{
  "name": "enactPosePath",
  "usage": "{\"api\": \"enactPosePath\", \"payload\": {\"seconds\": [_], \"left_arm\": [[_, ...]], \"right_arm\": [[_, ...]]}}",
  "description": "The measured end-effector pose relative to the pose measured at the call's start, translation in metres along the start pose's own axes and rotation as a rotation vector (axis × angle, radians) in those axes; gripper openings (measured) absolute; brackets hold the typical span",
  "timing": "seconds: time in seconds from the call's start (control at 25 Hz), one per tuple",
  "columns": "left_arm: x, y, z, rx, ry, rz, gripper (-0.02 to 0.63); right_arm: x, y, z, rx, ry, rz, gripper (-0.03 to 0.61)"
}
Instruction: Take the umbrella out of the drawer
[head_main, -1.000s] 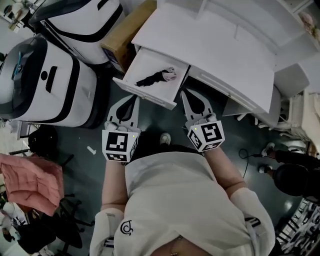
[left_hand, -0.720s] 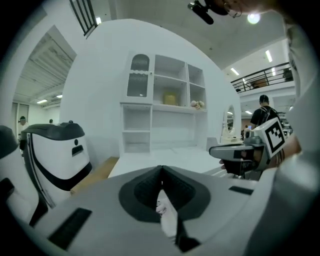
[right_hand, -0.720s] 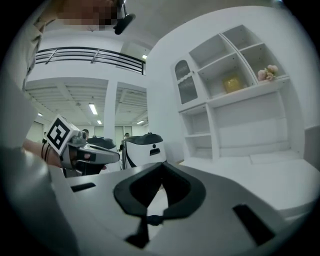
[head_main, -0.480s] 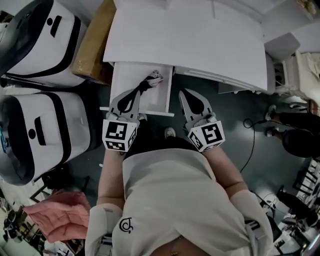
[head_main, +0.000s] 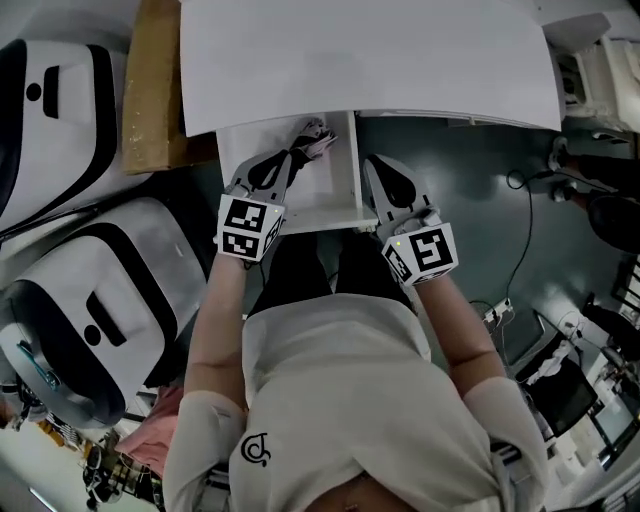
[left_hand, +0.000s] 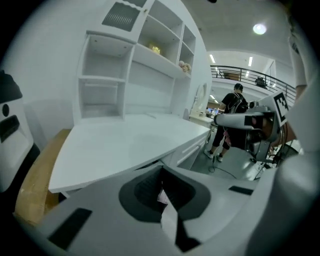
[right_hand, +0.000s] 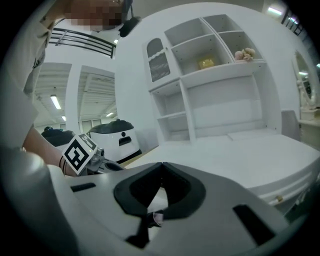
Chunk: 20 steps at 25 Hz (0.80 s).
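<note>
Both hand-held grippers have come forward and down since the earlier frame. They hung short of the drawer front then, and now they reach past it.

At the far left, a cardboard box (head_main: 150, 95) stands against the white worktop (head_main: 370, 60). The open drawer (head_main: 352, 170) juts out from under the worktop's near edge.

The left hand-held gripper (head_main: 278, 160) is now over the drawer's left half. Its jaws are pressed together with nothing between them, and its own view confirms this. Its tip lies over or just beside the dark folded umbrella (head_main: 308, 140). I cannot tell whether they touch.

The umbrella lies slantwise on the drawer floor. Its pale, pinkish end points toward the back, under the worktop edge, so it is not yet lifted out.

The right hand-held gripper (head_main: 372, 160) has advanced less. It sits just outside the drawer's right wall, over the dark floor, with its jaws also pressed together and empty.

For the task, I judge the approach nearly finished, with the left side placed to make the pick. Its jaws would have to spread before they could take the umbrella. The low worktop edge above the drawer leaves little room to lift it clear.
</note>
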<state>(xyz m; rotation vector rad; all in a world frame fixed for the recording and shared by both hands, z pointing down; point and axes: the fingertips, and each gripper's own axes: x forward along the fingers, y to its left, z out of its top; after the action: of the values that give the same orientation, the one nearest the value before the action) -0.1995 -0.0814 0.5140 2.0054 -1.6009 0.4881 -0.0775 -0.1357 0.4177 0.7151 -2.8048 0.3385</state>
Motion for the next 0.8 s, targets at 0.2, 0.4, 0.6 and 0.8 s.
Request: {"api": "enactPosePath", "payload": {"seconds": [0.2, 0.4, 0.6, 0.8], "left_arm": [[0.047, 0.009, -0.040, 0.011, 0.116, -0.117, 0.021], [0.080, 0.007, -0.076, 0.039, 0.240, -0.201, 0.142], [0.115, 0.001, -0.104, 0.027, 0.307, -0.256, 0.318], [0.139, 0.002, -0.143, 0.039, 0.415, -0.265, 0.368]], "right_arm": [[0.020, -0.015, -0.026, 0.018, 0.032, -0.080, 0.006], [0.022, -0.023, -0.045, 0.062, 0.050, -0.152, 0.006], [0.018, -0.032, -0.070, 0.086, 0.076, -0.214, 0.006], [0.015, -0.026, -0.087, 0.041, 0.100, -0.236, 0.006]]}}
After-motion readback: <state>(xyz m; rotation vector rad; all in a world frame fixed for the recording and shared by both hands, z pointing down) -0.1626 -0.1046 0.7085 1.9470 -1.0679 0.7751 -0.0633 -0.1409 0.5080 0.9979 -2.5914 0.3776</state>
